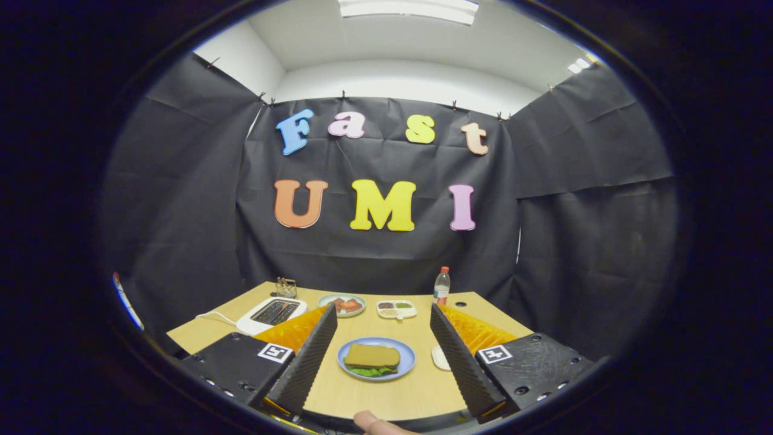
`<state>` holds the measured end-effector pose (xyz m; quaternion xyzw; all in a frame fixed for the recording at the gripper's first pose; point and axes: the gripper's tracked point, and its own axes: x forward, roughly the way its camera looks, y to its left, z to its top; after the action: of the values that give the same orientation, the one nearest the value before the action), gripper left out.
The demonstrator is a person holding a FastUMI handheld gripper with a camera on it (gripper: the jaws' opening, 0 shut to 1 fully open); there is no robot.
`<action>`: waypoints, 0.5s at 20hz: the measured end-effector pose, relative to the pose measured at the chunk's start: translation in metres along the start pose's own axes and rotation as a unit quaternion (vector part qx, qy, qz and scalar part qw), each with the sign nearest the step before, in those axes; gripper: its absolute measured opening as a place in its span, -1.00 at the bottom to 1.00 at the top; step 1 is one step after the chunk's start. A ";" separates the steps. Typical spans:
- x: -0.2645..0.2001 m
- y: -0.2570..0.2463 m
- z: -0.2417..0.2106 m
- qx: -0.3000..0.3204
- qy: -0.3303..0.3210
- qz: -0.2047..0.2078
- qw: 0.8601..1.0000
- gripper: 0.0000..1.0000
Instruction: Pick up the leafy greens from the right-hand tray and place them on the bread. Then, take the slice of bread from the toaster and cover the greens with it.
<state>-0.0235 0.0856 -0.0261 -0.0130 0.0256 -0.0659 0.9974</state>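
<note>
Gripper (383,338) spread wide, holding nothing, hovering back above table (374,393). Bread slice (372,355) sits on leafy greens (369,371) on blue plate (406,362), between the fingers & just ahead. Toaster (272,314) beyond, left; slots look empty. Both steps look done, so nxt move probably just retreat w/o bumping plate.

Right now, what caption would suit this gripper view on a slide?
Open gripper hovering above a blue plate where bread covers leafy greens.
</note>
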 end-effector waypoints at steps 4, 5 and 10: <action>-0.001 -0.011 -0.005 0.009 0.016 -0.014 1.000 0.91; -0.002 -0.010 -0.004 0.013 0.018 -0.012 1.000 0.91; -0.002 -0.014 -0.008 0.018 0.029 -0.010 0.999 0.91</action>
<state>-0.0279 0.0719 -0.0340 0.0062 0.0537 -0.0770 0.9956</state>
